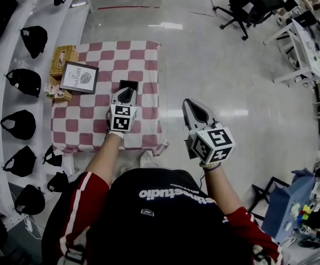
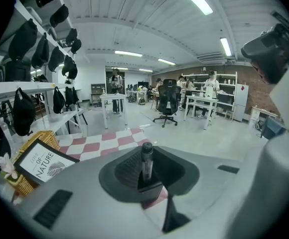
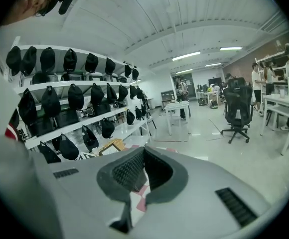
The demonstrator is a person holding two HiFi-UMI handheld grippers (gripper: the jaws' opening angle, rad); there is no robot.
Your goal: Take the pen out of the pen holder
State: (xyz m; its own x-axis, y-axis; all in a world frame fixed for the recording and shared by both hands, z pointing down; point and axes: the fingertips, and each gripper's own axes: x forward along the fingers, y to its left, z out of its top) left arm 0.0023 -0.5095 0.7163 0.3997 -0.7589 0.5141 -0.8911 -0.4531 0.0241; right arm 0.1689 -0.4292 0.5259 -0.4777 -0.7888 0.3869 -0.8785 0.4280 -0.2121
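Left gripper jaws pinch pen, frame centre, still seated in pen holder; lift-out remains; right gripper closed, empty

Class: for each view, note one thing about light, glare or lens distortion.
Head view: bright glare patches on the glossy floor. Left gripper view: fisheye curves the shelves, corners go black, pen is sharp. Right gripper view: same fisheye and dark corners; ceiling lights are blown out.

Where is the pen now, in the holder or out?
In. The pen stands upright, its lower end inside the black pen holder, with the left gripper closed on it.
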